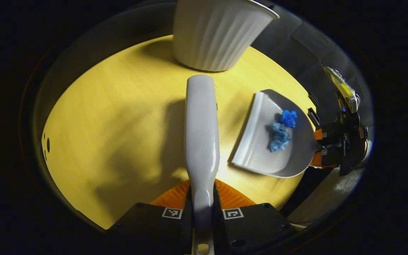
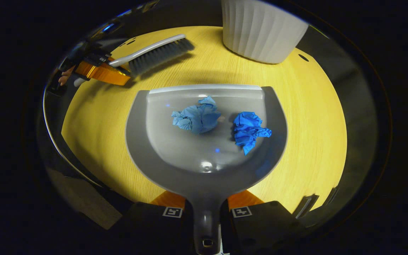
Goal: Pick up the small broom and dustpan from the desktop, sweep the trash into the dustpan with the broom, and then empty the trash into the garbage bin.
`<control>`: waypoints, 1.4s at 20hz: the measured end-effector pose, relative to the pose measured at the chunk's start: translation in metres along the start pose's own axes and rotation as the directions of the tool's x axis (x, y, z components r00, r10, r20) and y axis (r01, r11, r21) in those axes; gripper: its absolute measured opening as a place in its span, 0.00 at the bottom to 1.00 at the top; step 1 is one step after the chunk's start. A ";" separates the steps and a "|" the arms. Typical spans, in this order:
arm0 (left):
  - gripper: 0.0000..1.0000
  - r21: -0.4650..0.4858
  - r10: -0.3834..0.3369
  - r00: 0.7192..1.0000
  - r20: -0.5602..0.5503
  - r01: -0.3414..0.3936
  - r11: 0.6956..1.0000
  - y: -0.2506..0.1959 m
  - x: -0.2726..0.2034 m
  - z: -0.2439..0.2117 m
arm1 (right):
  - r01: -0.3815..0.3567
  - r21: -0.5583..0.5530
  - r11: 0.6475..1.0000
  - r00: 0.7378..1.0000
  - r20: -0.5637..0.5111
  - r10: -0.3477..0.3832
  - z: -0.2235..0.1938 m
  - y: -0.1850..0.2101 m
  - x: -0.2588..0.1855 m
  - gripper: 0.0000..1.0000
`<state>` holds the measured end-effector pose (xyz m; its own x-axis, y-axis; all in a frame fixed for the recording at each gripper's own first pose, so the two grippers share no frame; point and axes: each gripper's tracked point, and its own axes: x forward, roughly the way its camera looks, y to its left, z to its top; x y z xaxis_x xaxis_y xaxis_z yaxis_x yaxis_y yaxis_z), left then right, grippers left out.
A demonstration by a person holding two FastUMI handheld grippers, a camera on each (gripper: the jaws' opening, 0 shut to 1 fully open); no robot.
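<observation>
My left gripper [image 1: 202, 209] is shut on the handle of the small grey broom [image 1: 201, 131], which points ahead over the yellow desktop [image 1: 119, 117]. My right gripper [image 2: 207, 209] is shut on the handle of the grey dustpan [image 2: 175, 141], held flat above the desktop [image 2: 310, 117]. Two crumpled blue paper wads lie in the pan: a paler one [image 2: 197, 117] and a deeper blue one [image 2: 248, 129]. In the left gripper view the dustpan [image 1: 257, 141] with both wads [image 1: 282, 131] sits to the right, the right gripper [image 1: 322, 145] behind it. The broom [image 2: 154, 53] and left gripper [image 2: 101, 69] appear at upper left in the right gripper view.
A white ribbed garbage bin [image 1: 214, 32] stands at the far side of the desktop, ahead of the broom; in the right gripper view the bin [image 2: 260, 32] is ahead and slightly right of the dustpan. Small holes [image 2: 303, 57] mark the tabletop near the bin. Dark booth surrounds the table.
</observation>
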<state>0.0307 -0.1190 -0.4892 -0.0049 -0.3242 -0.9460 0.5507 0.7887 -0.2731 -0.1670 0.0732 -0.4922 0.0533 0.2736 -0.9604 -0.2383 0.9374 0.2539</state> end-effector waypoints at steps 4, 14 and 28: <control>0.27 -0.084 0.060 0.998 0.004 -0.060 0.995 0.010 0.013 -0.026 | 0.018 0.079 0.997 1.000 0.007 -0.018 0.004 -0.002 0.000 0.35; 0.27 -0.135 0.093 0.996 0.008 -0.091 0.987 0.013 0.024 -0.048 | 0.136 0.126 0.983 0.978 0.141 -0.153 0.009 -0.003 0.003 0.35; 0.27 -0.095 0.092 0.996 0.019 -0.089 0.991 0.007 0.023 -0.047 | 0.282 0.111 0.953 0.927 0.225 -0.301 0.023 -0.016 0.018 0.35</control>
<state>-0.0047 -0.0964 -0.5208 0.0615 -0.2605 -0.9635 0.4675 0.8604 -0.2028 -0.1403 0.0681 -0.5105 0.3394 0.0199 -0.9404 -0.1040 0.9944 -0.0165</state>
